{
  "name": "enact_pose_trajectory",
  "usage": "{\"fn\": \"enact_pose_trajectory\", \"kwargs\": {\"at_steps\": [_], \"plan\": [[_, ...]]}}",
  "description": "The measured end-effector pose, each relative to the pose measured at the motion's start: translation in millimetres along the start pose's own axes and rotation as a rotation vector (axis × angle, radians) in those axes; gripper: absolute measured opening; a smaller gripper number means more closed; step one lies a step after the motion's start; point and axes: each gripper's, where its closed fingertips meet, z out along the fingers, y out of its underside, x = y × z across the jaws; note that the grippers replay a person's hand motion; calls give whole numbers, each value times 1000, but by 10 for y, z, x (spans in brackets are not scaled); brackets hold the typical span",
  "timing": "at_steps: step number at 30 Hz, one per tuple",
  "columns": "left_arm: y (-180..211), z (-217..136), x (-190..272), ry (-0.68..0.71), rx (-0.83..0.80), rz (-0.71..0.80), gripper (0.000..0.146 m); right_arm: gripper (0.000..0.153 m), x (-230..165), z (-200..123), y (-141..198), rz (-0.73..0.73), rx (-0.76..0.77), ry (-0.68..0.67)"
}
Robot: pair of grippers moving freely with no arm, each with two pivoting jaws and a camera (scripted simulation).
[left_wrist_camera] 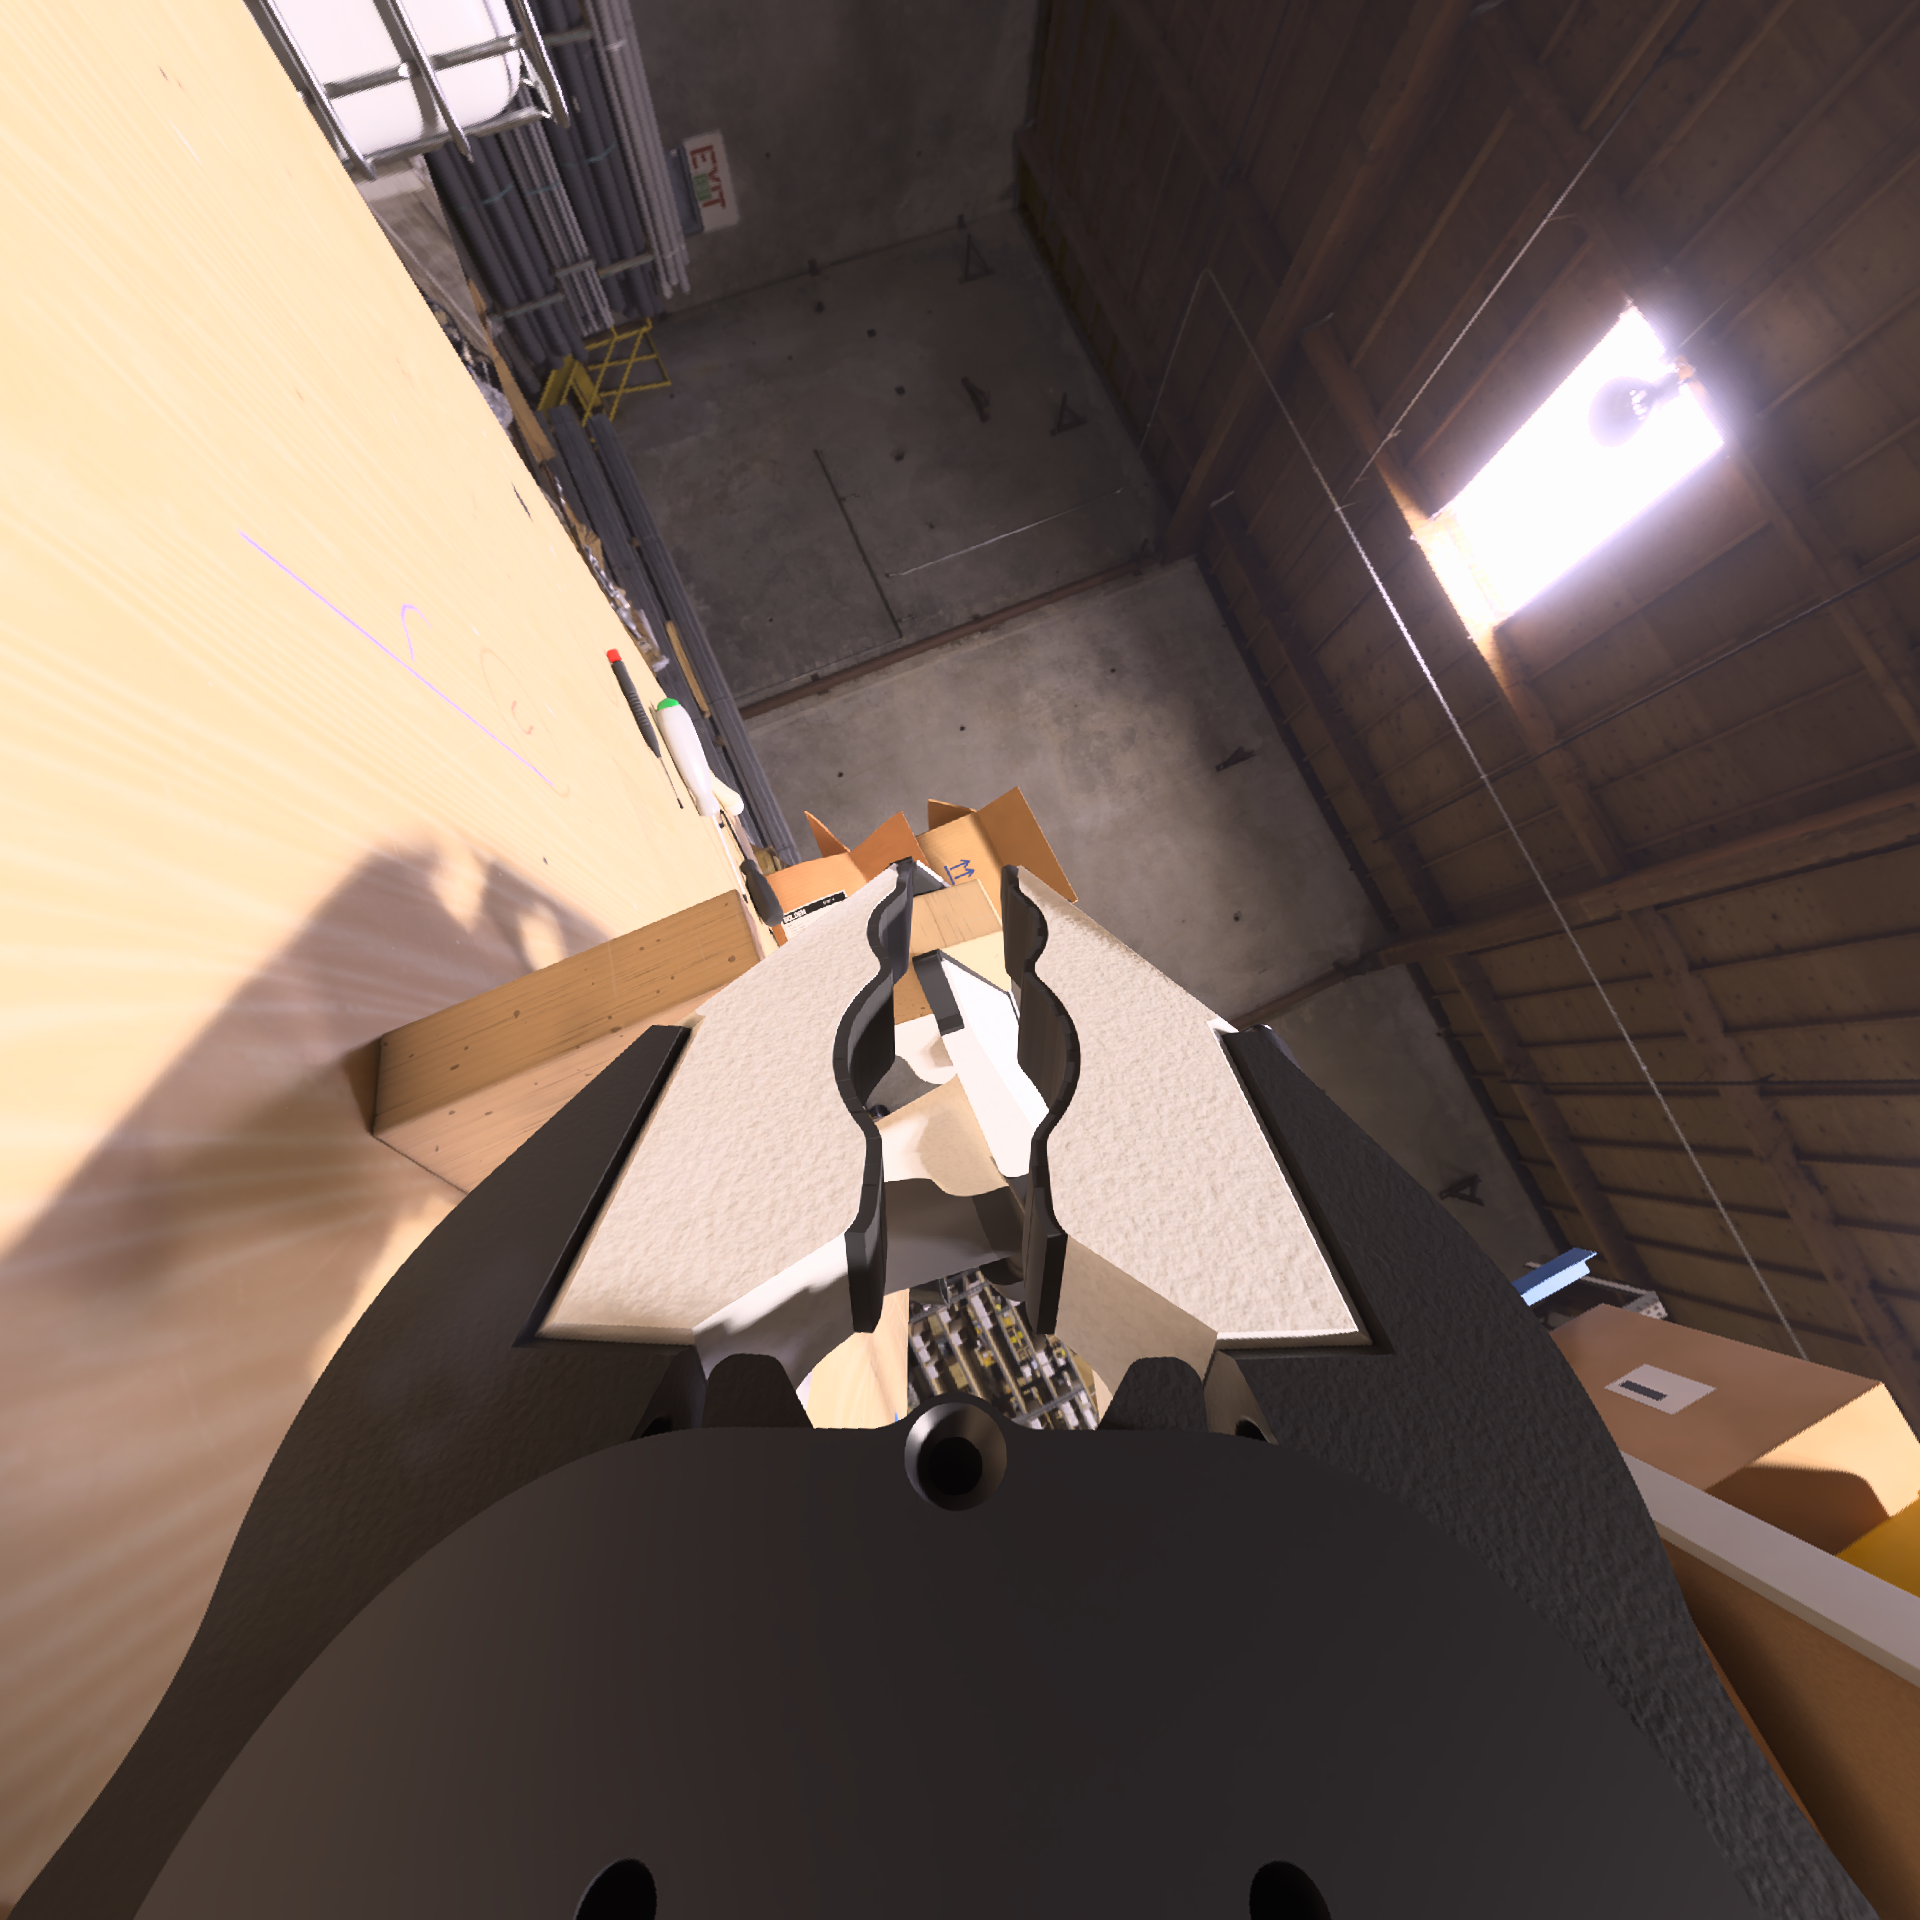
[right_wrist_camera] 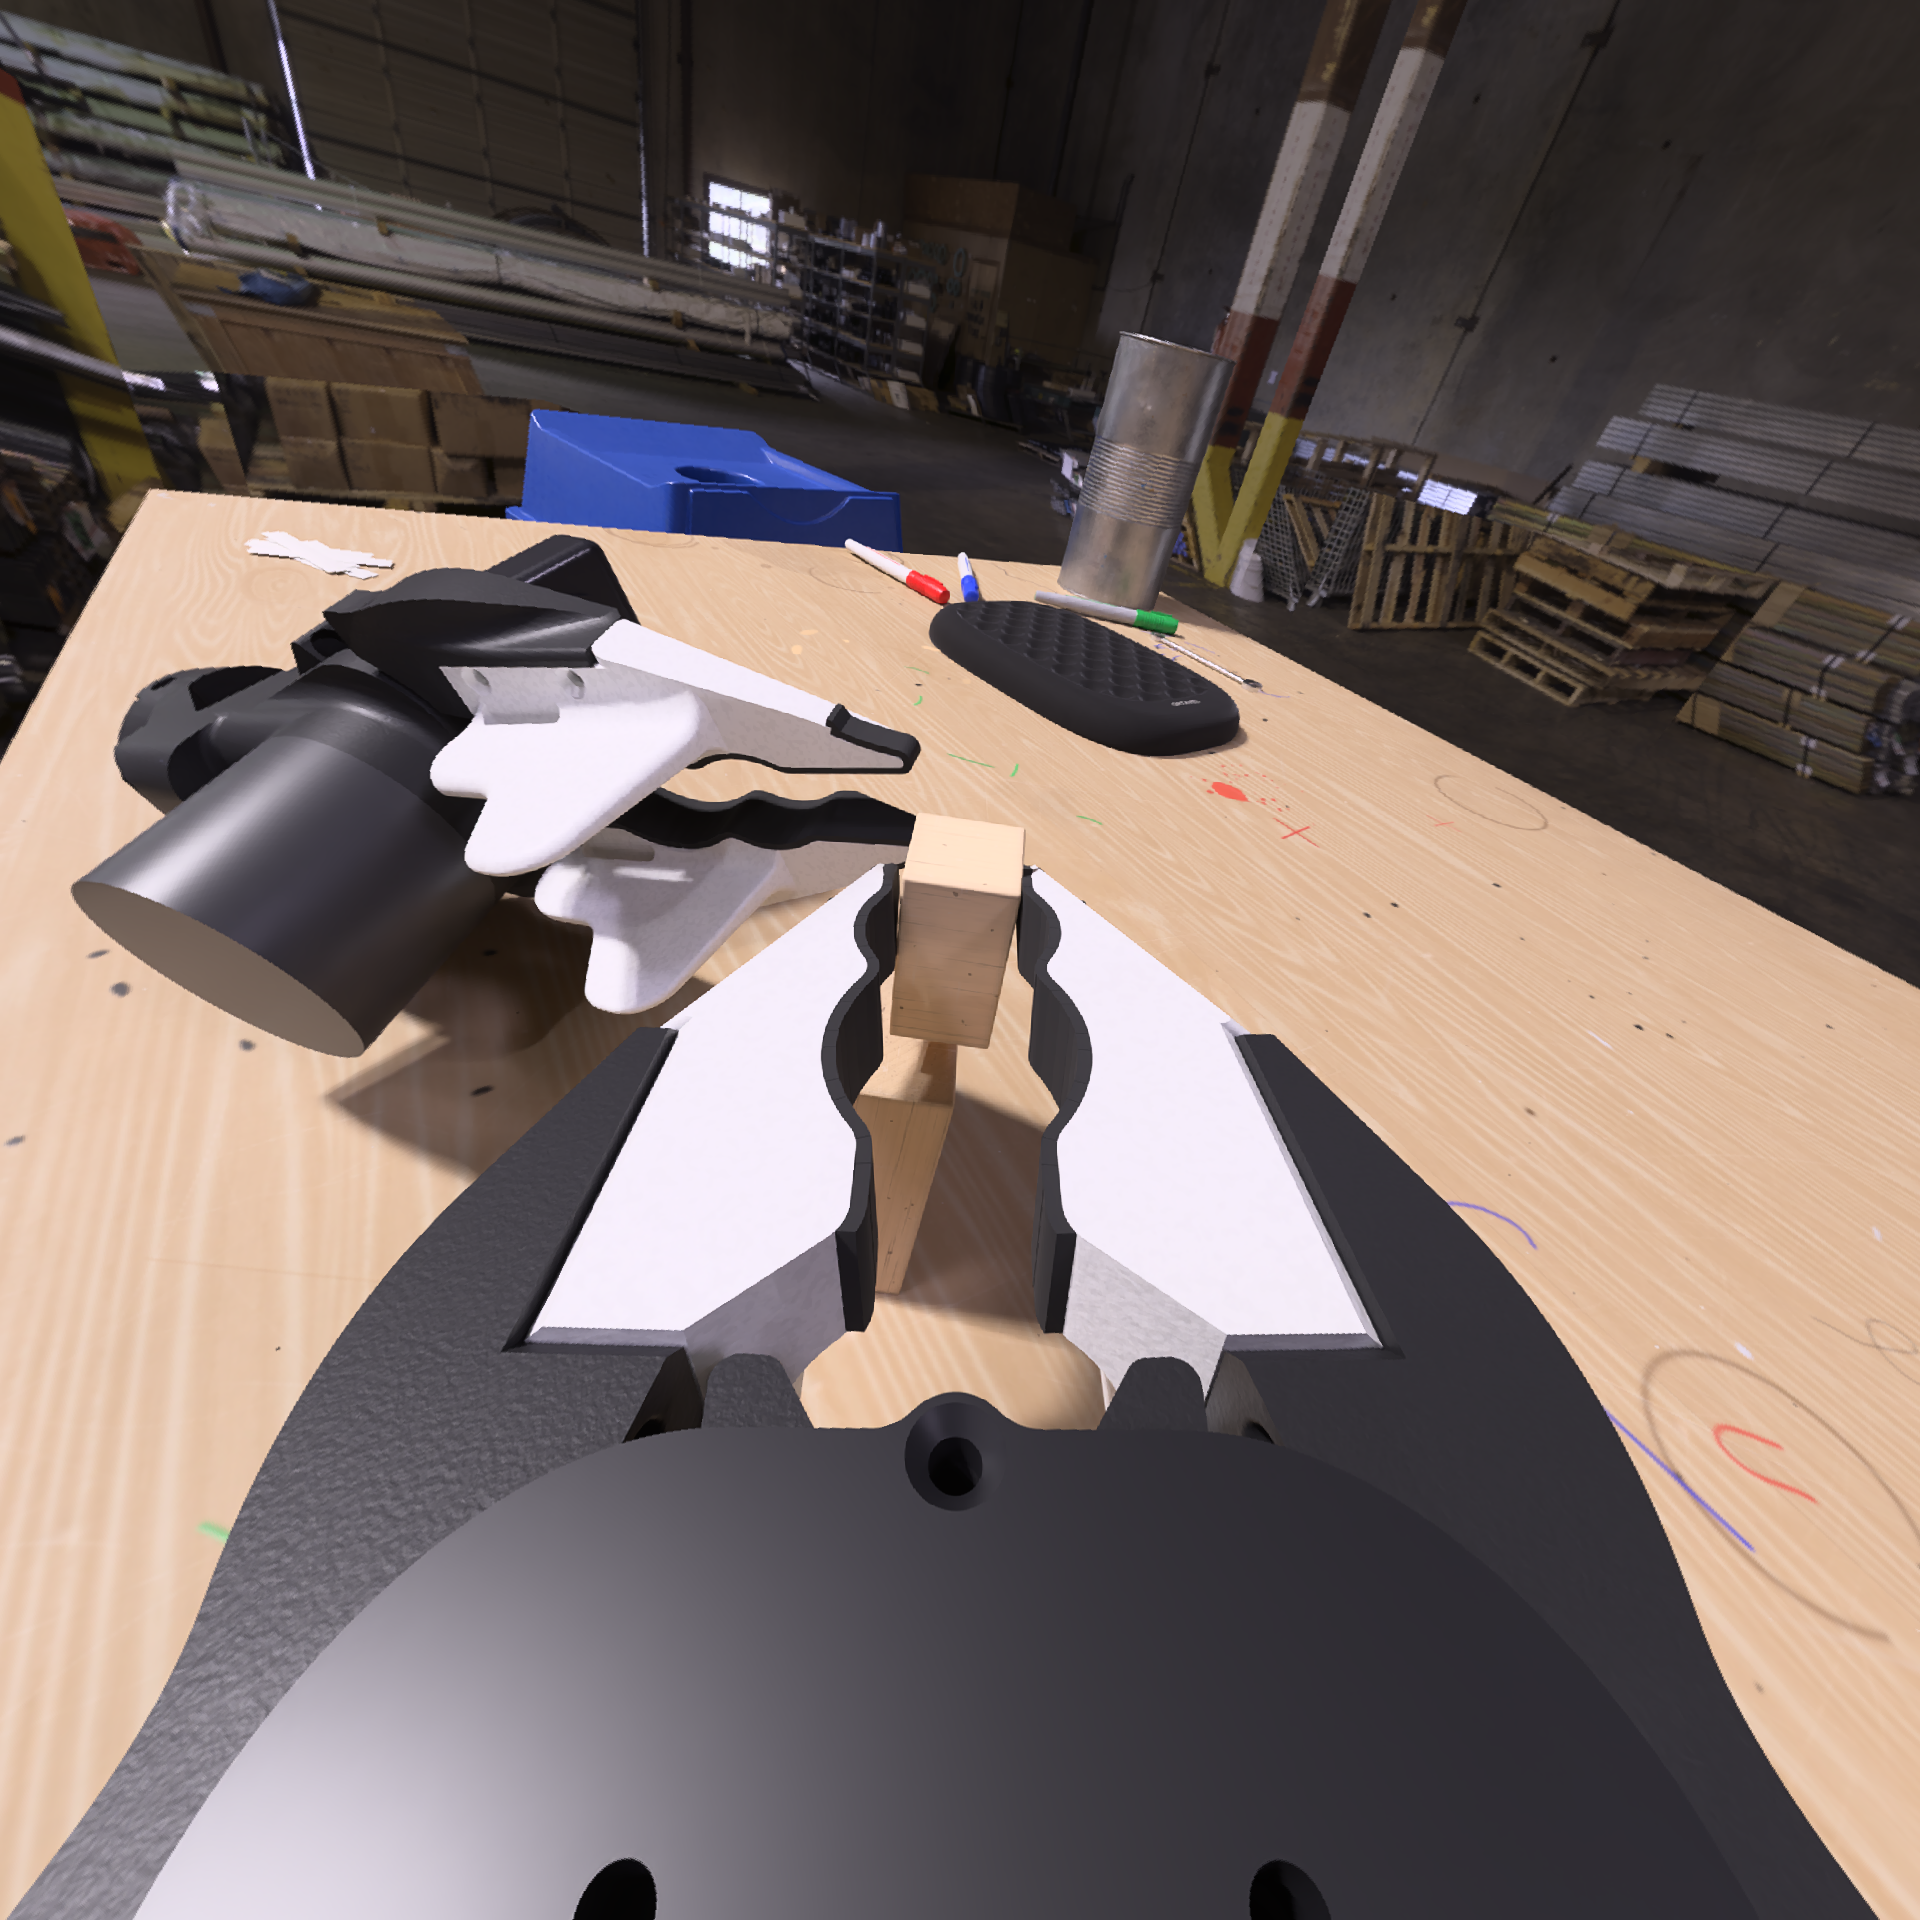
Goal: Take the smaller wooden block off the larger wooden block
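Observation:
In the right wrist view my right gripper (right_wrist_camera: 956, 873) is shut on the smaller wooden block (right_wrist_camera: 954, 935) and holds it upright, a little above the larger wooden block (right_wrist_camera: 902, 1153), which lies flat on the table (right_wrist_camera: 1455, 1039). My left gripper (right_wrist_camera: 883, 779) lies on its side to the left, with its lower finger over the larger block; its jaws are apart with nothing between them. In the left wrist view the larger block (left_wrist_camera: 540, 1039) sits against the left finger of my left gripper (left_wrist_camera: 956, 883). Parts of the right gripper (left_wrist_camera: 987, 1039) show between the fingers.
A black textured pad (right_wrist_camera: 1081, 675), a metal can (right_wrist_camera: 1143, 468), and red (right_wrist_camera: 904, 574), blue (right_wrist_camera: 967, 578) and green (right_wrist_camera: 1117, 613) markers lie at the far right of the table. A blue bin (right_wrist_camera: 707, 478) stands beyond the far edge. Paper scraps (right_wrist_camera: 312, 553) lie far left.

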Motion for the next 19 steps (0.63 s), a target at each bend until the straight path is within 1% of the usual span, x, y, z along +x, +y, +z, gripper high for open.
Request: {"fn": "enact_pose_trajectory", "kwargs": {"at_steps": [7,11,19], "plan": [[25,-1,-53,-33,-26,-16,18,22,17,-1,5,-45,-8,31],[4,-21,-108,-64,-33,-32,24,22,38,-11,-5,-64,-3,50],[-73,-47,-63,-8,-35,-92,27,22,17,-26,-48,-17,39,11]]}}
